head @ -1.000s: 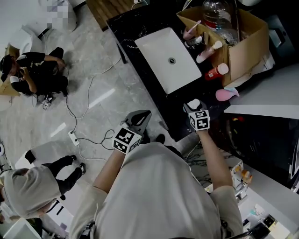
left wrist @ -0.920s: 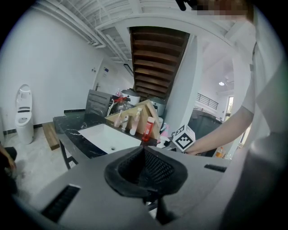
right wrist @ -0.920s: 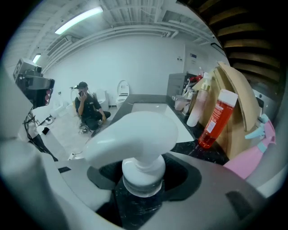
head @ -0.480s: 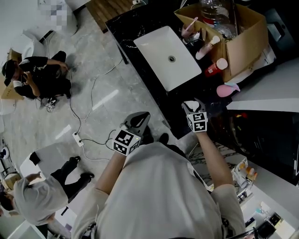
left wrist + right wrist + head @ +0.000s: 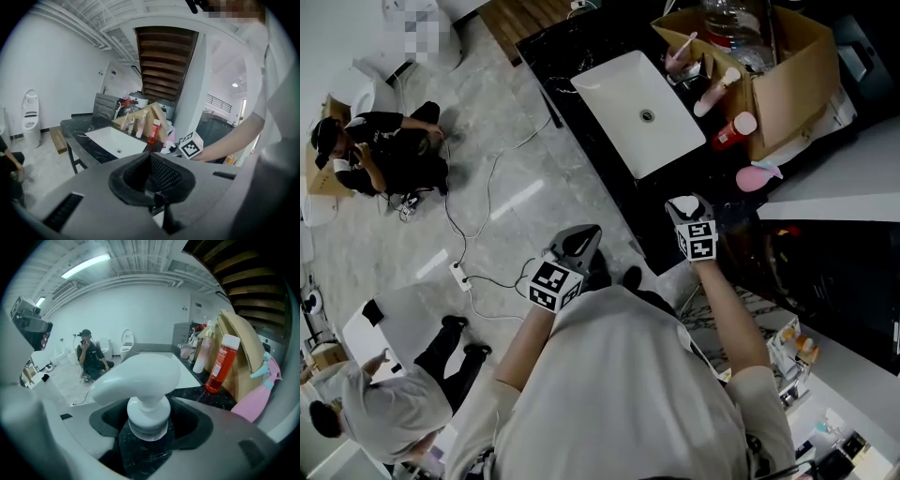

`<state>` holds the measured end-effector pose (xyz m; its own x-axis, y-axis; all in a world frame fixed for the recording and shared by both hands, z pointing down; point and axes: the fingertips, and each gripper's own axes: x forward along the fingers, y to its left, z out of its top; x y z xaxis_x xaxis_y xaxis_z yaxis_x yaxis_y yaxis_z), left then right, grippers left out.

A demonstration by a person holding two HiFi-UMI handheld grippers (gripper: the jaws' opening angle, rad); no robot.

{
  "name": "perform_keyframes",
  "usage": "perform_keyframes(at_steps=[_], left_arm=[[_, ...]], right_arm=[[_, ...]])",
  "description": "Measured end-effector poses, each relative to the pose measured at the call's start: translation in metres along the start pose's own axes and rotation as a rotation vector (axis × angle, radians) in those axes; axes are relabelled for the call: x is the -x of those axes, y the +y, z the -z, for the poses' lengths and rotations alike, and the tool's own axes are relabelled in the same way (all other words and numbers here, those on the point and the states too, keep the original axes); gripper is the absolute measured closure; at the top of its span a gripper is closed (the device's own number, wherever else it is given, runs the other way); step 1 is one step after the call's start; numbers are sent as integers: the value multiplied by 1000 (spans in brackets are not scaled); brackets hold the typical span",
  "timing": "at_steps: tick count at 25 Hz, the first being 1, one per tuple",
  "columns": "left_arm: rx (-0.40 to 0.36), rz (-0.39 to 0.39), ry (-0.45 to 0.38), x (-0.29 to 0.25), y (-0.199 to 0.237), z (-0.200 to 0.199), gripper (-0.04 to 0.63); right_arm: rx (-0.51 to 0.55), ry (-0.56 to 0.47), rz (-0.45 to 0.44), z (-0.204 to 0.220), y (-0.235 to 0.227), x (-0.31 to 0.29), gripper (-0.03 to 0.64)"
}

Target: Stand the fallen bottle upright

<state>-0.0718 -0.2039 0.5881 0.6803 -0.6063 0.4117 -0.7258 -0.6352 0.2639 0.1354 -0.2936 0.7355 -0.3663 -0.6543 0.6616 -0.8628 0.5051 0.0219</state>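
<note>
white pump bottle (image 5: 146,389), upright, on black counter (image 5: 194,392)

Right side crowded: cardboard box (image 5: 787,89), red bottle (image 5: 733,131) upright against its wall, pink spray bottle (image 5: 757,176) lying just beside it. Pump bottle (image 5: 143,380) stands at the near tabletop (image 5: 661,211) edge. Open lanes: over the sink (image 5: 642,112), and the dark strip between sink and box.

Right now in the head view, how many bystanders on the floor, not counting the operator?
2. A person in black sits at the upper left, and a person in grey bends over at the lower left. Others may be out of frame.
</note>
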Motion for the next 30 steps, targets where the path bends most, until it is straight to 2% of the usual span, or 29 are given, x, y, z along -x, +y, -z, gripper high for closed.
perform_keyframes(at_steps=[15, 21, 30], left_arm=[[-7, -26, -28, 5, -39, 3, 586], [2, -45, -55, 9, -62, 7, 586], [4, -78, -96, 16, -97, 5, 586]], right_arm=[[-15, -54, -58, 0, 5, 46, 304], [-32, -80, -94, 2, 3, 83, 305], [-74, -171, -116, -11, -1, 153, 316]])
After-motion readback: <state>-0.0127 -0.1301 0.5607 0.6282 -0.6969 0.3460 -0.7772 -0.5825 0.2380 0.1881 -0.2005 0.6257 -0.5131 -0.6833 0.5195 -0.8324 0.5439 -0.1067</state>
